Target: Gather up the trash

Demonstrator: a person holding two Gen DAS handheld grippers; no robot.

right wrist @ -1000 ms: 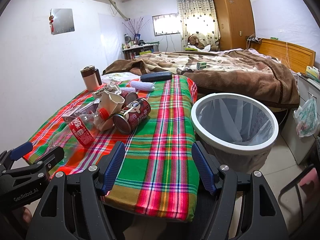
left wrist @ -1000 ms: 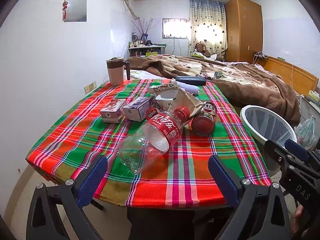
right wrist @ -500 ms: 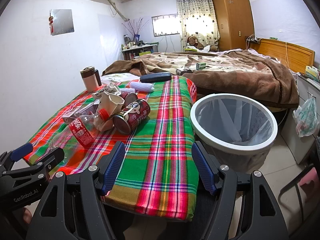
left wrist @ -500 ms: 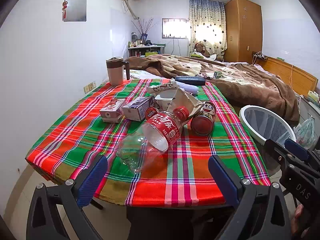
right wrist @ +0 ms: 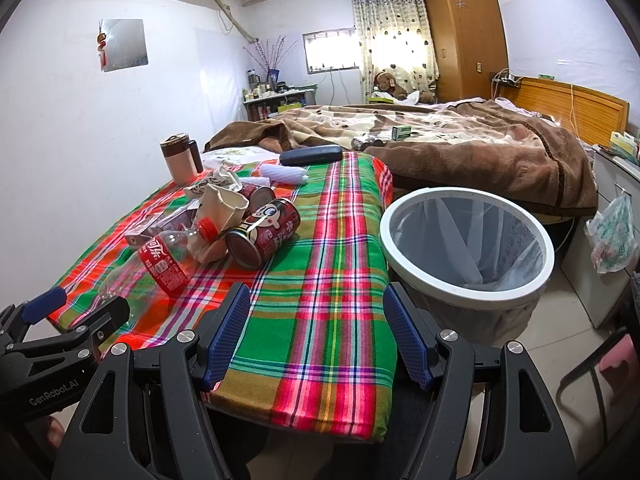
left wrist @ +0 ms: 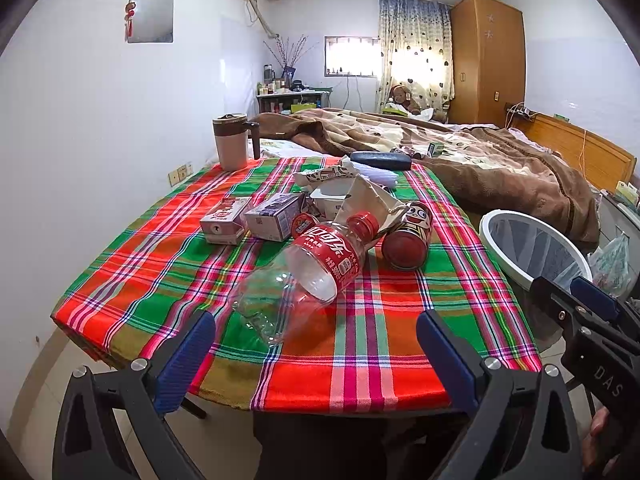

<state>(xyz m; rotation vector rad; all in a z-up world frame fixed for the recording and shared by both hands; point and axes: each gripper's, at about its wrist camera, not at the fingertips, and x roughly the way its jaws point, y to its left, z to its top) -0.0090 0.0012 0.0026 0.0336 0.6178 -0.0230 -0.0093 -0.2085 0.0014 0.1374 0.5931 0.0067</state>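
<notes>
On my far left a lidded mug (left wrist: 231, 142) stands upright at the back corner of the table (left wrist: 132, 280), which is covered by a red and green plaid cloth. Next come two small cartons (left wrist: 224, 220) lying side by side, touching, near the middle of the table. My left gripper (left wrist: 316, 340) hangs just off the near edge with its jaws spread wide and nothing between them. Straight ahead of it lies an empty clear plastic bottle (left wrist: 308, 272) on its side, red cap pointing away from me, its base closest to my fingers. Behind the cap I see a crumpled paper bag (left wrist: 368, 200) and a white tub (left wrist: 330, 198). Just right of the bottle a red can (right wrist: 264, 236) lies on its side, touching the bag. Further back a dark case (right wrist: 310, 155) rests at the far edge. My right gripper (right wrist: 316, 332) sits over the near right part of the table, jaws wide apart too, holding nothing. Right of the table, close beside it, stands a white-rimmed bin (right wrist: 466, 240) with a liner. A brown blanket (right wrist: 460, 148) covers the bed behind.
</notes>
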